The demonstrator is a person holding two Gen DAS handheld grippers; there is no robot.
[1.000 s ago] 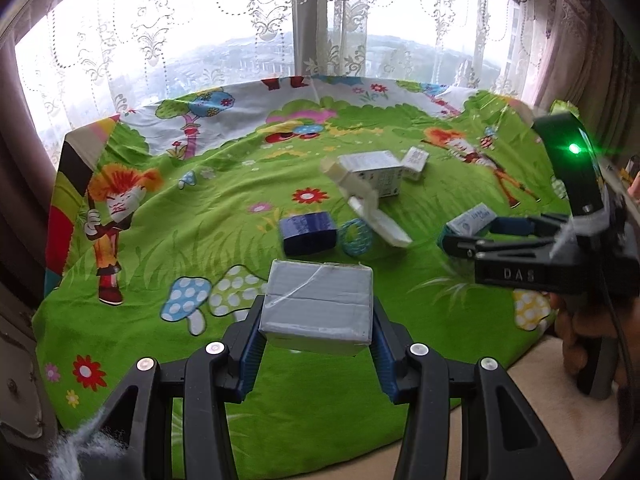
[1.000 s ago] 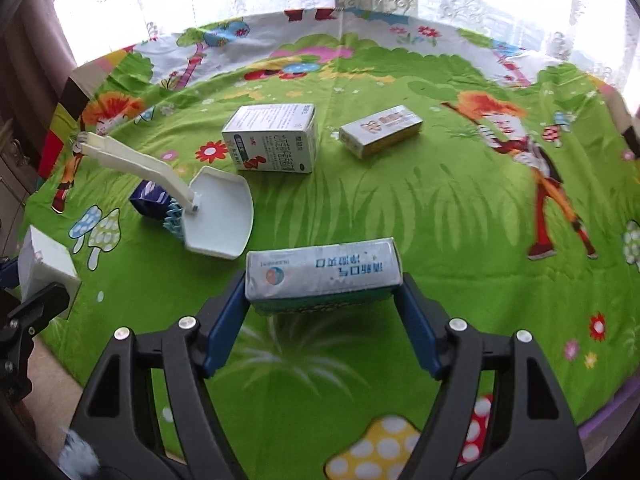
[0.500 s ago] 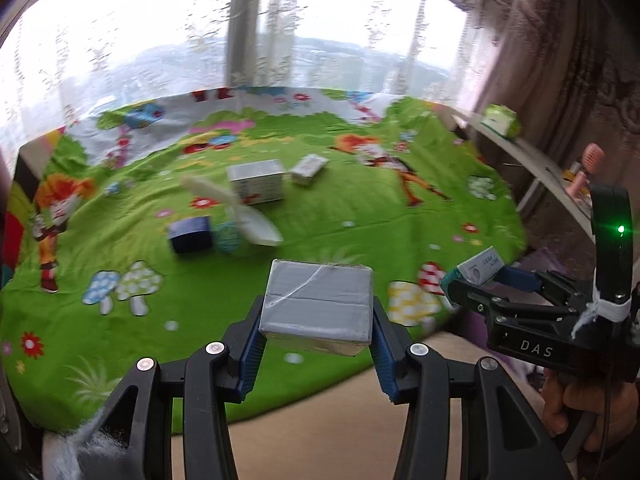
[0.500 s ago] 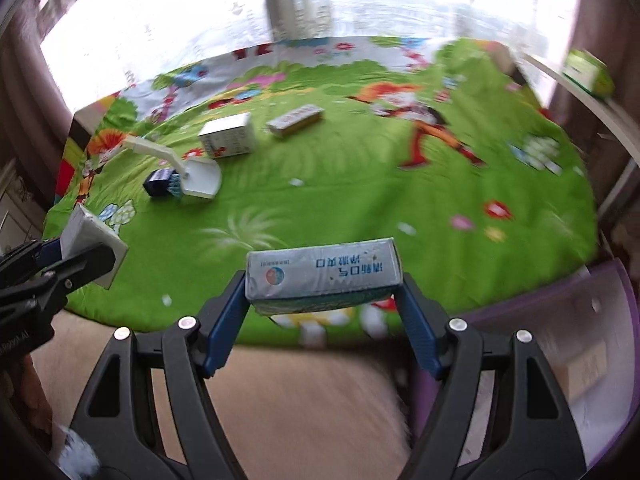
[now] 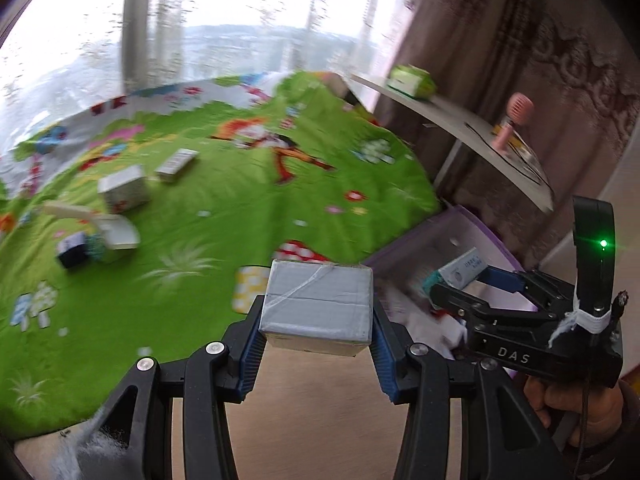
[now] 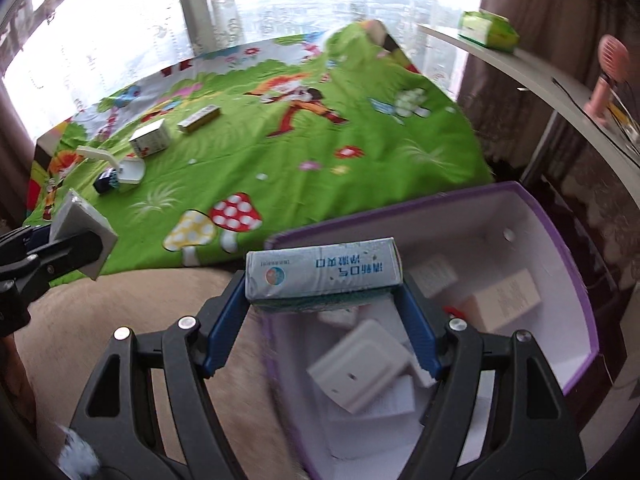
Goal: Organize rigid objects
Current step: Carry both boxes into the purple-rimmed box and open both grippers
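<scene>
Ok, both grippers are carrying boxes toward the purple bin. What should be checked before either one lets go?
1. Left gripper clamped on grey taped box: ok.
2. Right gripper clamped on white-and-blue carton: ok.
3. Carton over the purple bin: ok, it hangs above the near wall.
4. Grey taped box over the bin: not ok, it is short of the rim.
5. Room left in the bin: ok, boxes lie on the bottom only.
6. Grippers apart from each other: ok.
</scene>
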